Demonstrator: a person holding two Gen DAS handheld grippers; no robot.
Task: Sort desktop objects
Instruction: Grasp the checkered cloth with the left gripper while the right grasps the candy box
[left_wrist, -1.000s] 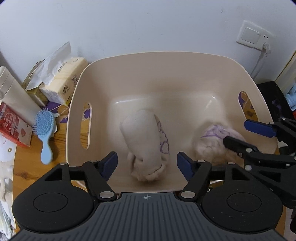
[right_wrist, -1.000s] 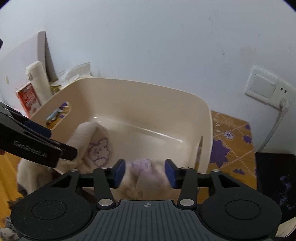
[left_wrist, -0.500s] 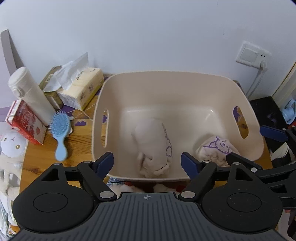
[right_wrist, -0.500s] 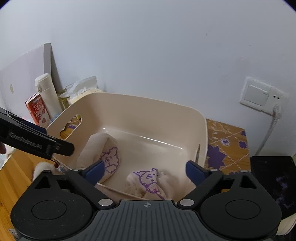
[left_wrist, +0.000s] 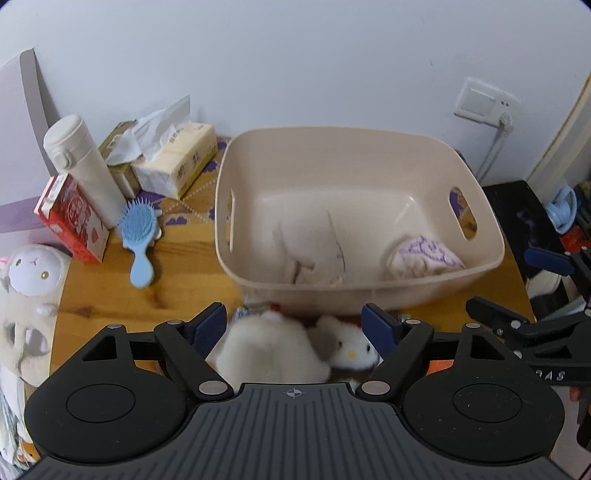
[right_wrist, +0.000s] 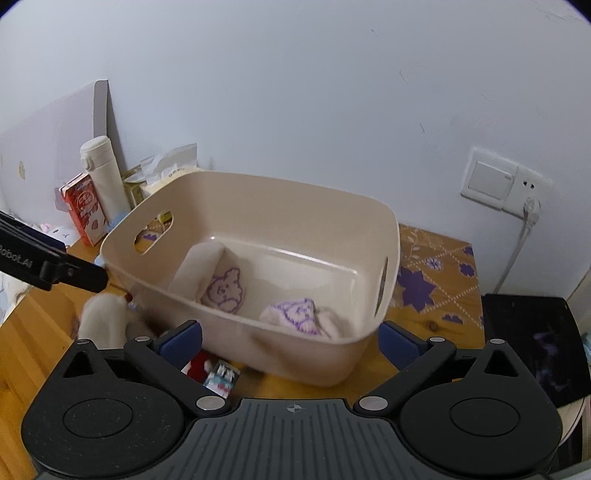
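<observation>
Left wrist view: the left gripper (left_wrist: 294, 325) hangs with its fingers wide apart over two white plush toys (left_wrist: 291, 349) on the wooden surface (left_wrist: 110, 295); its body cuts off their near sides, and motion blur smears them. The right-hand one has a cat face (left_wrist: 352, 347); what the larger one is cannot be made out. At the right edge the right gripper (left_wrist: 517, 291) shows only in part.

Right wrist view: the right gripper (right_wrist: 290, 338) is also spread wide and holds nothing. Its left finger half hides a small red and white packet (right_wrist: 212, 371), too blurred to read.

Just past the toys stands the beige bin (left_wrist: 484, 221). Inside lie two cream socks with purple bear prints: one rolled long at the middle (right_wrist: 214, 280), one bunched near the right wall (right_wrist: 303, 317). The bin's front wall hides their lower edges in the left view.

Left of the bin lie a blue hairbrush (left_wrist: 138, 236), a red box (left_wrist: 72, 218), a white flask (left_wrist: 85, 170) and a tissue pack (left_wrist: 177, 162). A plush sheep (left_wrist: 31, 273) is cut off at the left edge. On the wall behind, a switch and socket (right_wrist: 495, 181).
</observation>
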